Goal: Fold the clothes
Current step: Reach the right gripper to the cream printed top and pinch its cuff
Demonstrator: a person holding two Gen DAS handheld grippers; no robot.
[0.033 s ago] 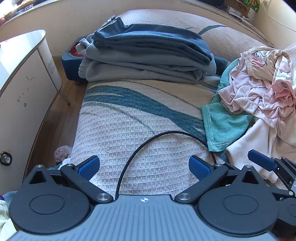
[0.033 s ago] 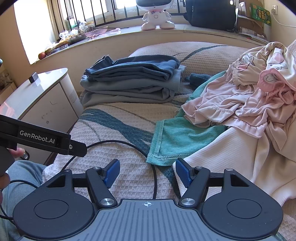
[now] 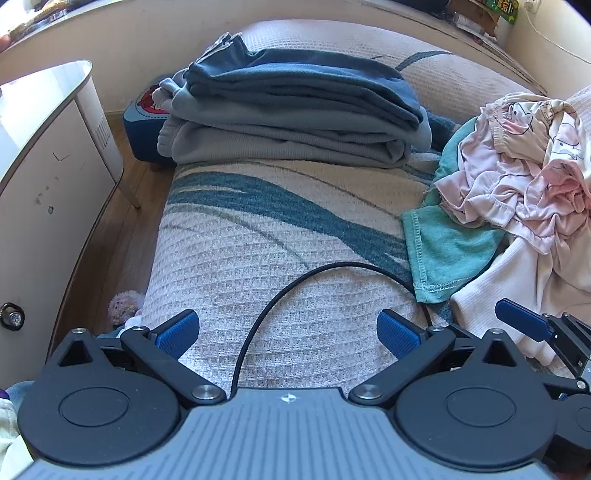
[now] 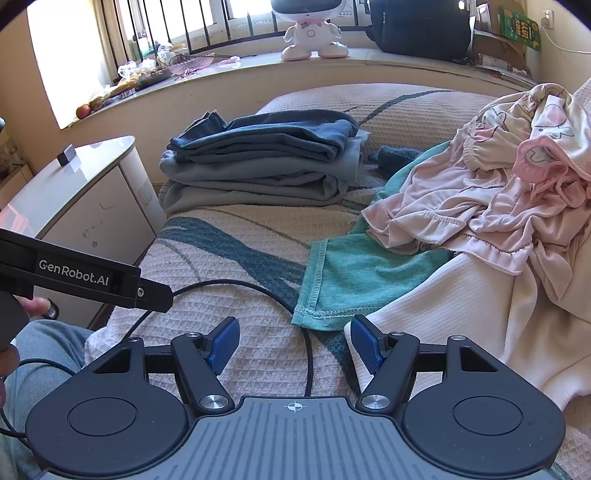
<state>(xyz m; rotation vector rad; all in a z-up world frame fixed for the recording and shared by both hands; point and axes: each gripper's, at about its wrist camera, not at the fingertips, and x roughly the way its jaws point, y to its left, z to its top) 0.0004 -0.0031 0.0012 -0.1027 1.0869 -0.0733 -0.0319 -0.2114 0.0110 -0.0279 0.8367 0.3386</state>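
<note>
A stack of folded blue and grey clothes point(image 3: 291, 110) lies at the far end of the bed; it also shows in the right wrist view point(image 4: 258, 166). A heap of unfolded pink and cream clothes point(image 3: 517, 177) lies at the right, over a teal towel point(image 3: 447, 251). The same heap point(image 4: 498, 206) and towel point(image 4: 354, 280) show in the right wrist view. My left gripper point(image 3: 288, 332) is open and empty over the bare bedspread. My right gripper point(image 4: 293, 341) is open and empty, just short of the towel's near corner and a cream garment point(image 4: 461, 325).
A black cable point(image 3: 317, 273) loops across the patterned bedspread point(image 3: 258, 229). A white cabinet point(image 3: 44, 177) stands left of the bed, with wooden floor between. A windowsill with a toy robot point(image 4: 312, 31) runs behind. The left gripper's body point(image 4: 85, 277) shows at the left.
</note>
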